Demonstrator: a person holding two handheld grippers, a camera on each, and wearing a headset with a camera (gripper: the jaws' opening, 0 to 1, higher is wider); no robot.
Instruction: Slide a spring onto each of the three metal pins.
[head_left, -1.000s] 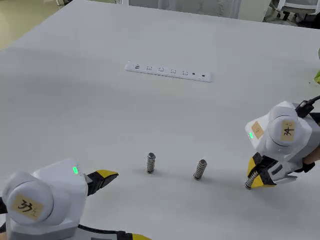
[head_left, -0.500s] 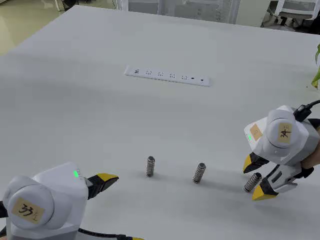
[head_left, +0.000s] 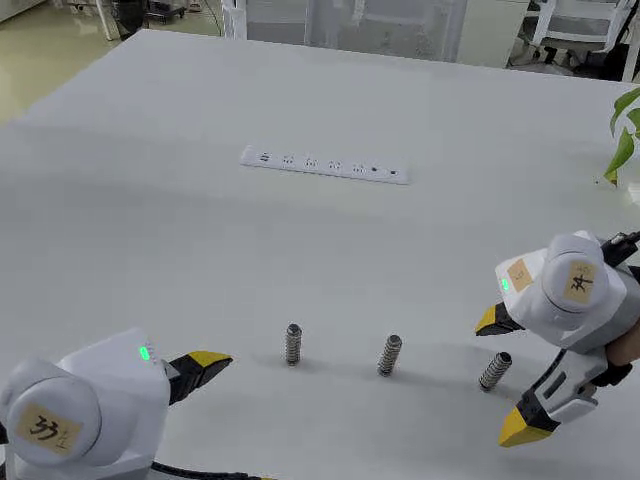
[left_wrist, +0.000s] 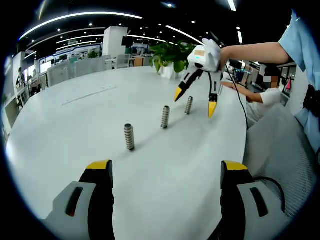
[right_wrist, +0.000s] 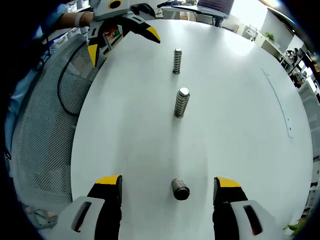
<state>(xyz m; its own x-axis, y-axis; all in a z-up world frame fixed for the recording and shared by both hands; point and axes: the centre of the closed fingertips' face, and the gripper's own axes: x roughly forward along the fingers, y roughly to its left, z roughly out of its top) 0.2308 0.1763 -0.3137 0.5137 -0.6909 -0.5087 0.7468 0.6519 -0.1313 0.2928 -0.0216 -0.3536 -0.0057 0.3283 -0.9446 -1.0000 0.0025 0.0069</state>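
Note:
Three metal pins stand in a row on the white table (head_left: 300, 240), each with a spring around it: the left one (head_left: 293, 344), the middle one (head_left: 389, 355) and the right one (head_left: 494, 371). My right gripper (head_left: 512, 374) hangs open above the right spring, its yellow-tipped jaws on either side and clear of it. From the right gripper view that spring (right_wrist: 180, 189) sits between the jaws of my right gripper (right_wrist: 166, 184), with the other two (right_wrist: 181, 102) (right_wrist: 177, 60) beyond. My left gripper (left_wrist: 165, 167) is open and empty, short of the nearest spring (left_wrist: 129, 137).
A white power strip (head_left: 325, 165) lies across the table farther back. Green plant leaves (head_left: 622, 130) reach in at the right edge. Chairs and a person sit beyond the table in the left gripper view.
My right gripper has opened and lifted off the right spring, which now stands alone on its pin. The left gripper has stayed put; the head camera shifted a little.

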